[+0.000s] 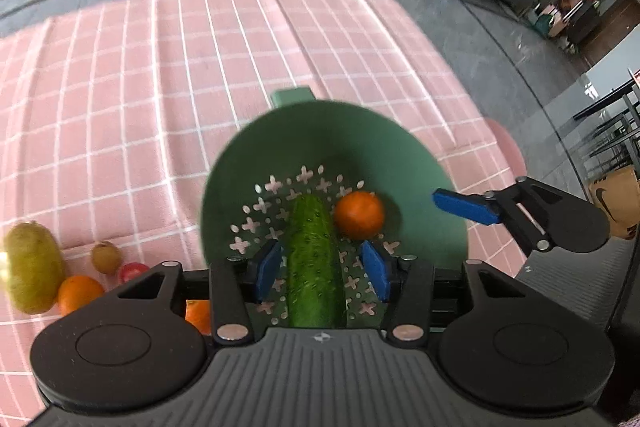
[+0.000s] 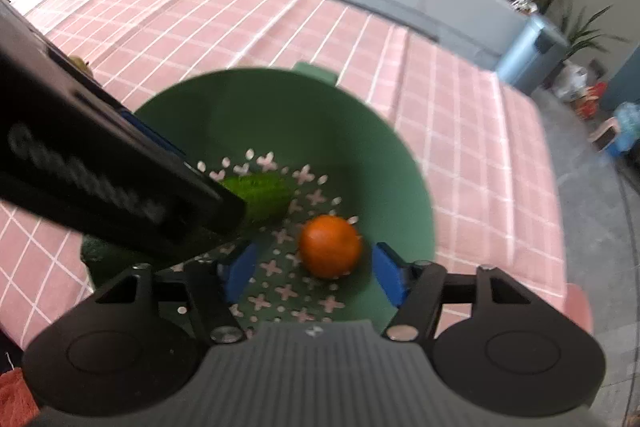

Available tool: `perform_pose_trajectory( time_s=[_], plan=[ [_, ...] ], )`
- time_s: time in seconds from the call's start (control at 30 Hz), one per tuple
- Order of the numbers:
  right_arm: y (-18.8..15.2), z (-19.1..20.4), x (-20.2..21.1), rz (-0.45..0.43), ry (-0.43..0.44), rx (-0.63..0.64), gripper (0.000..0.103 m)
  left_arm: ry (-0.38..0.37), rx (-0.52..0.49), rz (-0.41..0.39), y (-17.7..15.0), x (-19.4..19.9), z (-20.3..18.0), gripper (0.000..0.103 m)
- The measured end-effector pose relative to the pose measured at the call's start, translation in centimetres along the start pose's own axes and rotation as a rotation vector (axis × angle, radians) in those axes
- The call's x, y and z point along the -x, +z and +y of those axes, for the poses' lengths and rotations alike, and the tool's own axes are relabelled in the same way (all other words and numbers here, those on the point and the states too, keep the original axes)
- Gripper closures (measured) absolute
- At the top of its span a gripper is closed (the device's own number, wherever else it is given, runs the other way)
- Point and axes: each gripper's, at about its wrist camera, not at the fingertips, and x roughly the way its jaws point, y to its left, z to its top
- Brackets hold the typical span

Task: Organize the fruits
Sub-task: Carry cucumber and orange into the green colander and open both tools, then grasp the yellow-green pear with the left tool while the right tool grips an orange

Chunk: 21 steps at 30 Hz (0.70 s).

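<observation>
Straddling a cucumber point(image 1: 316, 259) at lower centre of the left wrist view, the left gripper point(image 1: 322, 269) has its blue pads spread on either side; contact cannot be confirmed. The cucumber lies in a green colander point(image 1: 320, 139) beside an orange point(image 1: 359, 215). At lower centre of the right wrist view the right gripper point(image 2: 316, 269) is spread wide over the colander, holding nothing. At lower left of the left view, on the pink checked tablecloth point(image 1: 140, 87): a pear point(image 1: 34, 267), a kiwi point(image 1: 106, 257), a second orange point(image 1: 80, 293).
</observation>
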Motion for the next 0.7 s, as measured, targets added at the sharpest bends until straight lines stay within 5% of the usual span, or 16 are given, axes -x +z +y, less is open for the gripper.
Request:
perform_pose_trajectory(
  time_s=[0.27, 0.7],
  plan=[
    [-0.6, 1.1, 4.5, -0.125, -0.029, -0.099, 0.034, -0.001, -0.06, -0.127, -1.9, 5.7, 0.2, 0.047],
    [0.0, 6.9, 7.0, -0.273, 0.151, -0.259, 0.034, 0.158, -0.064, -0.267, -6.5, 11.3, 5.1, 0.047]
  ],
)
